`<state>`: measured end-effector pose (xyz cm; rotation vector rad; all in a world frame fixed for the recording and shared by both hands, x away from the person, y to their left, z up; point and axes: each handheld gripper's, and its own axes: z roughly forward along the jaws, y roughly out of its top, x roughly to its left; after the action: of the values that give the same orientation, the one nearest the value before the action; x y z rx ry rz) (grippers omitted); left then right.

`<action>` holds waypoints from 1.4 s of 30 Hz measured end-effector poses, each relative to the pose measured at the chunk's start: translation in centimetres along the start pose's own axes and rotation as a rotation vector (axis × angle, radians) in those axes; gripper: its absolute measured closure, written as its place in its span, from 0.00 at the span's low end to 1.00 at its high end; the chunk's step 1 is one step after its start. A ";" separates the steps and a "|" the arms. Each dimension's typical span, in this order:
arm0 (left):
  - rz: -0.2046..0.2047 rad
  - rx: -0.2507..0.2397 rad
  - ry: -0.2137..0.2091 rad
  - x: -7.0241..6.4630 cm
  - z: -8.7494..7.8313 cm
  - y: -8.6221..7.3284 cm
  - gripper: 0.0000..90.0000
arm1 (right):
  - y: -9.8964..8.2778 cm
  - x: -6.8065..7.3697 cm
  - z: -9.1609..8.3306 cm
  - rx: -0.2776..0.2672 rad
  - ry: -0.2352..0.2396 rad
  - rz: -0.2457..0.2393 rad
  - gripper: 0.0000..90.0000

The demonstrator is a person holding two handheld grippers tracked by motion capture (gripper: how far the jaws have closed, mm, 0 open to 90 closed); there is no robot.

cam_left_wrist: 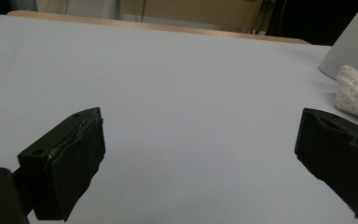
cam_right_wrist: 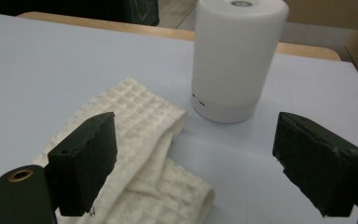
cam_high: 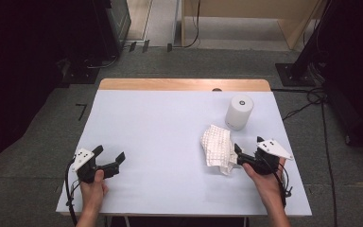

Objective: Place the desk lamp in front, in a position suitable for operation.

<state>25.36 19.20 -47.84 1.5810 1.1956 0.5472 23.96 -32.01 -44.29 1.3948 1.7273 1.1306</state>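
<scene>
2 grippers on a white table (cam_high: 170, 123) in the high view. Left gripper (cam_high: 109, 160) near the table's near left corner, held by a hand (cam_high: 93, 188) coming in from the bottom, jaws apart over bare surface. Right gripper (cam_high: 241, 153) on the right side, in the other hand (cam_high: 264, 182), jaws tipped toward a crumpled white waffle-weave cloth (cam_high: 217, 146); whether touching the cloth, cannot tell from here. Just beyond the cloth, a white cylinder (cam_high: 239, 111), upright, near the table's far right corner.

Left gripper view: 2 black jaws wide apart, nothing between them but bare table. Far off at the right edge, a corner of the cloth (cam_left_wrist: 354, 93) and behind it the cylinder (cam_left_wrist: 354, 46).

Right gripper view: 2 black jaws wide apart, gripping nothing. Cloth (cam_right_wrist: 140, 140) lying folded under and beside the left-hand jaw, reaching partway into the gap. Cylinder (cam_right_wrist: 235, 56) upright behind, just past the cloth's far edge, seemingly not touching it.
</scene>
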 end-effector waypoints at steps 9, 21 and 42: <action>0.009 -0.002 0.011 -0.3 0.0 -0.2 0.02 | -0.7 3.4 3.6 0.071 0.059 -0.023 0.18; 0.000 0.009 0.012 -0.3 0.0 -0.2 0.02 | -2.6 5.4 6.2 0.220 0.048 -0.094 0.69; -0.031 -0.013 0.004 0.2 -0.2 -0.2 0.02 | -0.9 6.5 1.0 0.082 0.199 -0.123 0.30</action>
<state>25.15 19.43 -48.02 1.5484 1.2158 0.5371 22.89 -25.49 -45.31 1.2385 1.9909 1.1749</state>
